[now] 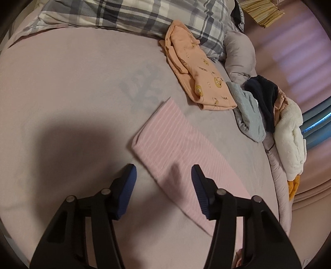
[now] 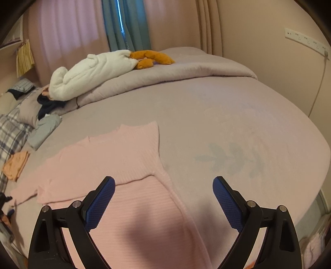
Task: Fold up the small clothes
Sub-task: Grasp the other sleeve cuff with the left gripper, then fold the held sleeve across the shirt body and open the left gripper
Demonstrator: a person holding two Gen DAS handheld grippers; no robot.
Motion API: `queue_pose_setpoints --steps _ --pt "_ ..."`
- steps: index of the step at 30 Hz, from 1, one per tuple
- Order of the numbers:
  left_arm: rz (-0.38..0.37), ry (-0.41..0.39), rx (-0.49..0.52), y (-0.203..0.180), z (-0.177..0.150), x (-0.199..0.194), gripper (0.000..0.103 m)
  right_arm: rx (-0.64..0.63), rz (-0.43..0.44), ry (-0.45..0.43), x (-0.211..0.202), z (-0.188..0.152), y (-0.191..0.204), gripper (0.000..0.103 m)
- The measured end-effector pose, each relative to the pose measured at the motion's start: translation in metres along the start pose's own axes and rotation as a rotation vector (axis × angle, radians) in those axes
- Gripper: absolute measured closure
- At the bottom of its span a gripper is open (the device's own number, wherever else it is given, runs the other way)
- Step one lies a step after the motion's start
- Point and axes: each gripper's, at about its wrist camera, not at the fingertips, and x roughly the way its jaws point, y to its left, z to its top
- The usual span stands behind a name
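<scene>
A pink striped garment [image 1: 175,149] lies flat on the mauve bed sheet [image 1: 72,87]. In the right wrist view the same garment [image 2: 115,157] is spread out with one part folded over near the front. My left gripper [image 1: 163,175] is open and empty, its jaws wide apart just above the garment's near end. My right gripper [image 2: 164,187] is open and empty, hovering over the garment's right edge.
A folded orange printed garment [image 1: 198,68] lies by the plaid pillow [image 1: 128,18]. A pile of grey-blue [image 1: 248,111] and dark clothes [image 1: 264,93] sits at the bed's edge by a white plush toy [image 2: 93,72]. A rolled duvet [image 2: 175,70] runs along the back.
</scene>
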Motion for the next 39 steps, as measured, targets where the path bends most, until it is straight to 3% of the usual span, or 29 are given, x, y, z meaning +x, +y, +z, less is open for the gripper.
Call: queue_pose_setpoints --steps 2,3,4,6,10,14,21,29,39 --pt "0.0 -0.006 0.007 0.0 0.004 0.005 0.06 0.004 0.0 0.002 0.002 0.0 0.002 0.008" --pt "0.006 -0.014 0.01 0.0 0.005 0.008 0.071 0.006 0.003 0.006 0.003 0.001 0.003 0.008" --pt "0.013 -0.021 0.013 0.0 0.006 0.01 0.089 0.008 0.004 0.012 0.004 0.0 0.005 0.008" --pt "0.028 -0.036 0.034 -0.001 0.006 0.014 0.096 0.008 0.006 0.015 0.006 0.0 0.007 0.008" --pt "0.076 -0.085 0.095 -0.019 0.001 0.007 0.098 0.01 0.002 0.022 0.007 -0.001 0.008 0.008" --pt "0.049 -0.136 0.171 -0.045 -0.001 -0.012 0.098 0.019 -0.004 0.029 0.009 -0.002 0.005 0.008" --pt "-0.116 -0.171 0.31 -0.107 -0.025 -0.055 0.098 0.035 0.001 0.016 0.004 -0.004 -0.001 0.008" --pt "-0.275 -0.125 0.505 -0.178 -0.074 -0.079 0.098 0.048 0.005 0.003 -0.002 -0.006 -0.01 0.008" --pt "-0.332 -0.002 0.74 -0.227 -0.152 -0.07 0.097 0.067 0.015 0.006 -0.003 -0.009 -0.017 0.008"
